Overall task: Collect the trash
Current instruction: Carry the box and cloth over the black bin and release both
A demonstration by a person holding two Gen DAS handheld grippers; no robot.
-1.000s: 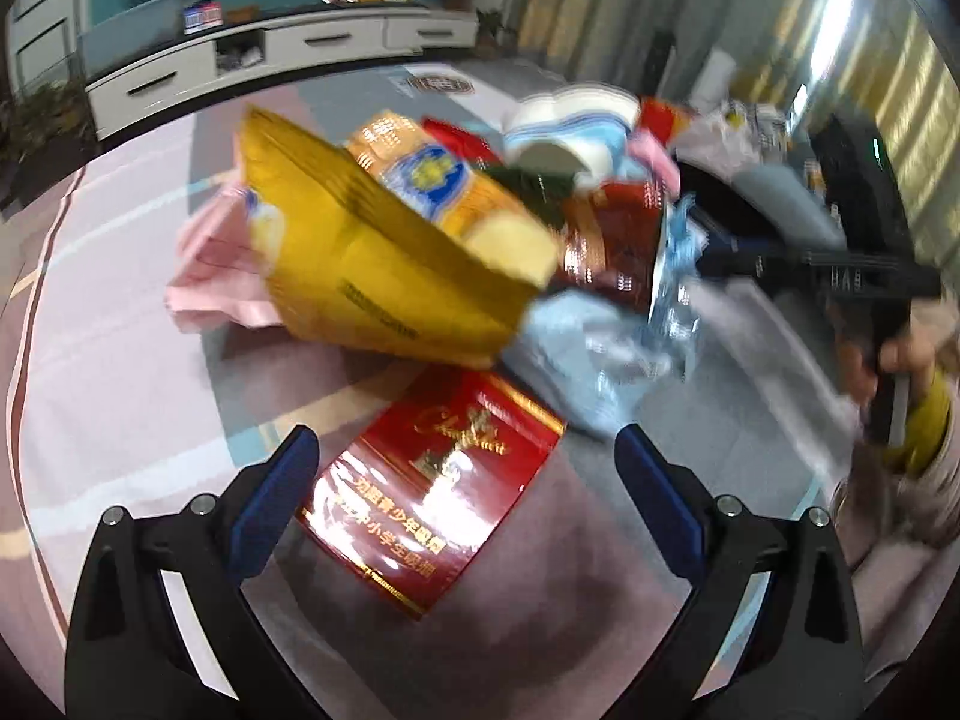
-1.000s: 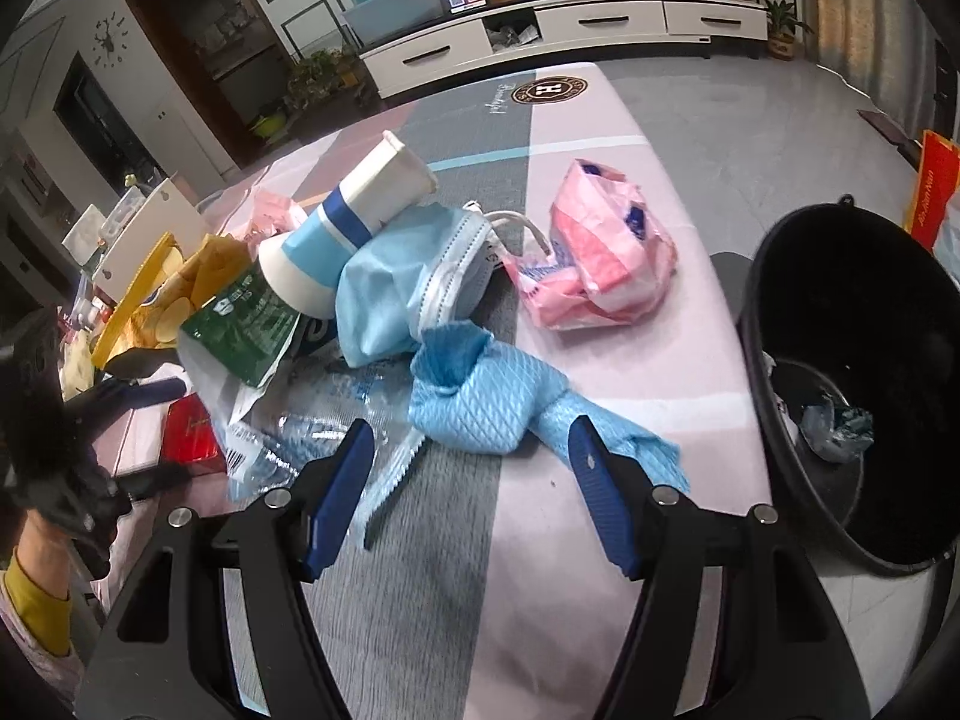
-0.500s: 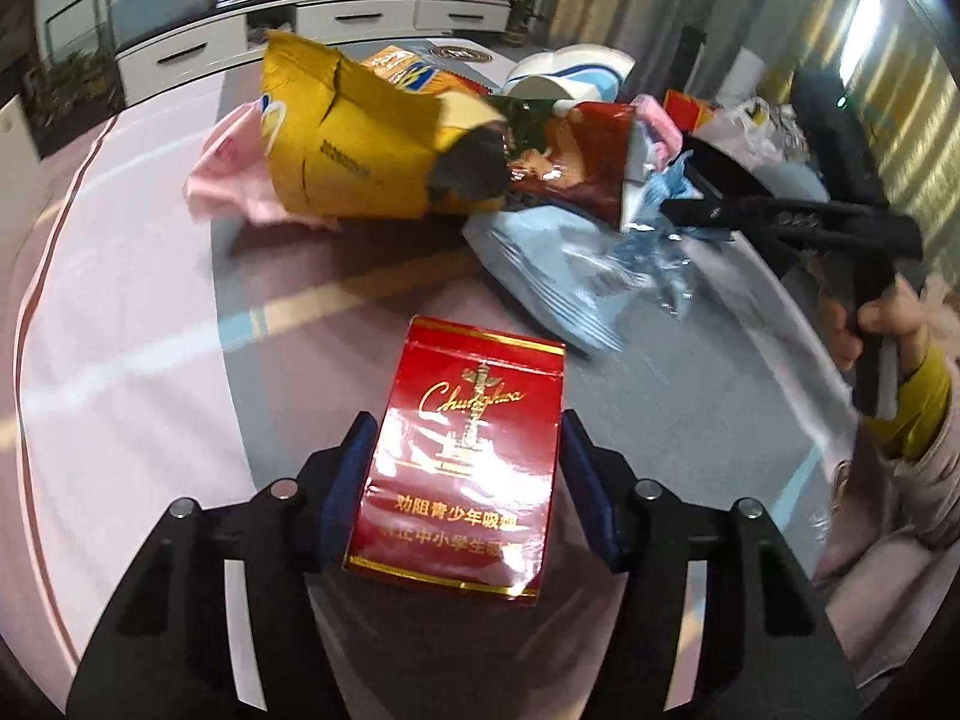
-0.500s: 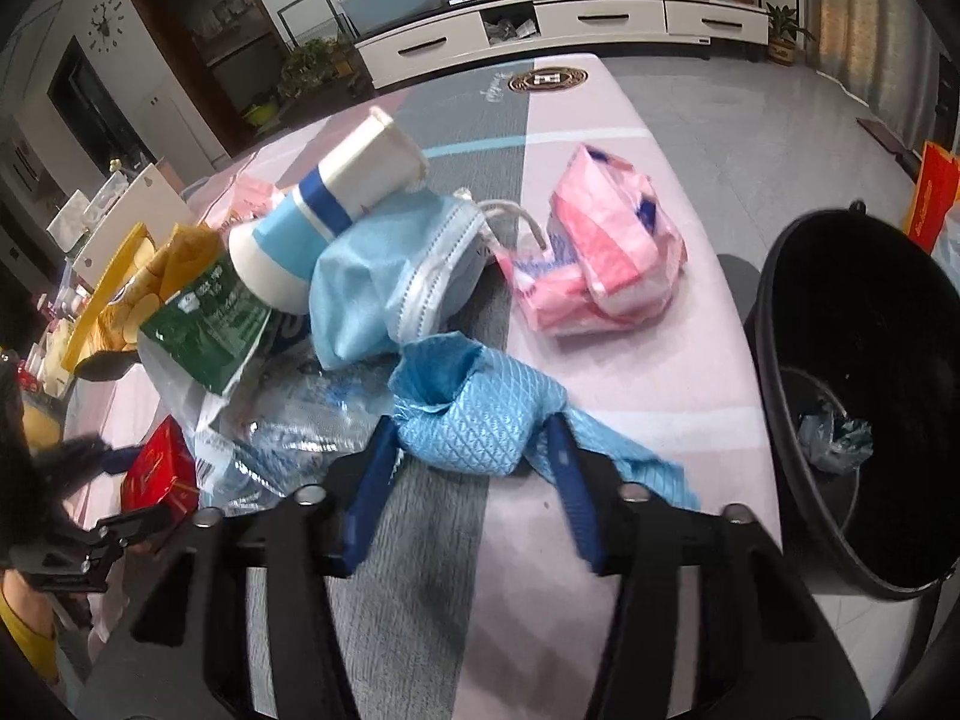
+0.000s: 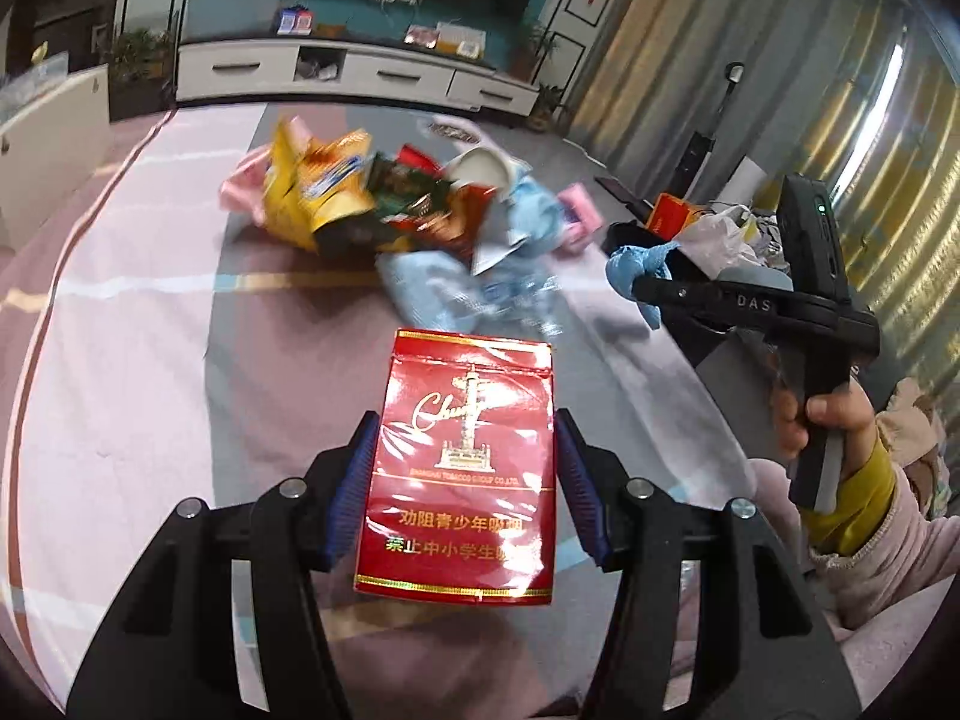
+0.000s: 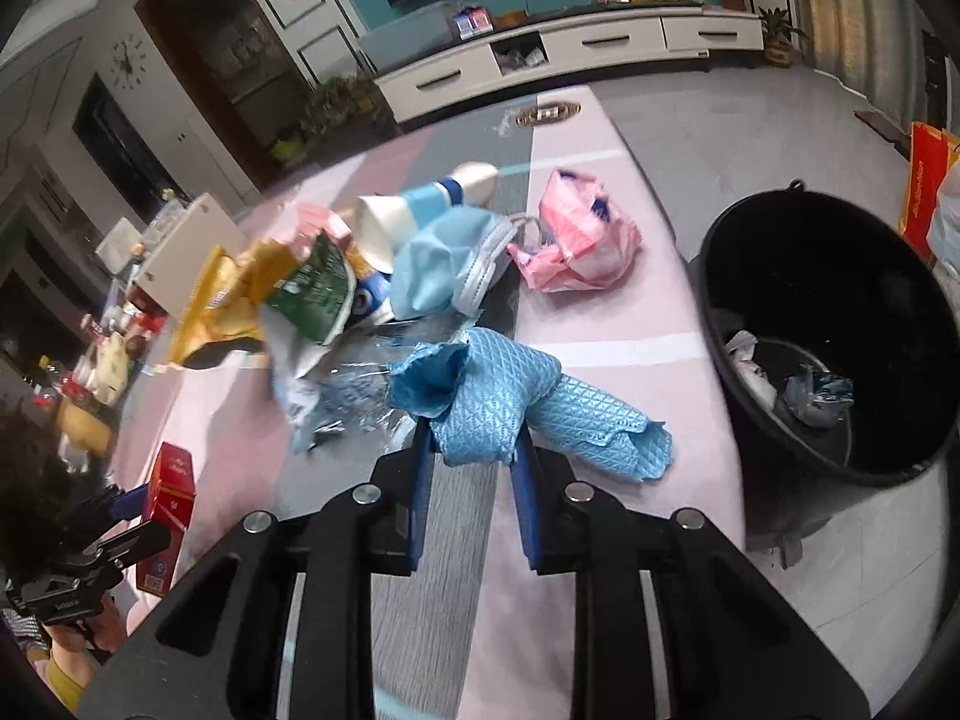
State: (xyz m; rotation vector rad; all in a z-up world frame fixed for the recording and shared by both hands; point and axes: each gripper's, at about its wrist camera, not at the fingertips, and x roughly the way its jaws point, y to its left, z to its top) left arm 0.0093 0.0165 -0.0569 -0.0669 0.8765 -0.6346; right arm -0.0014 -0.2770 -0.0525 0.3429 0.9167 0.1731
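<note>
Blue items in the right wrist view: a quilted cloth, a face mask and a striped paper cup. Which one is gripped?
The quilted blue cloth: the right gripper pinches its bunched end. The face mask and paper cup lie farther back in the pile, untouched.

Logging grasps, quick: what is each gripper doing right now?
Left gripper: closed on the red cigarette pack.
Right gripper: closed on the blue quilted cloth.

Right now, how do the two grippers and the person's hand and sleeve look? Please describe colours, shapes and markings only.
Both the left gripper and the right gripper have black angular frames with silver bolts and blue ribbed finger pads. The right one's body shows white letters "DAS" and a small green light. The right hand is bare, with a yellow cuff under a pale pink fleecy sleeve.
</note>
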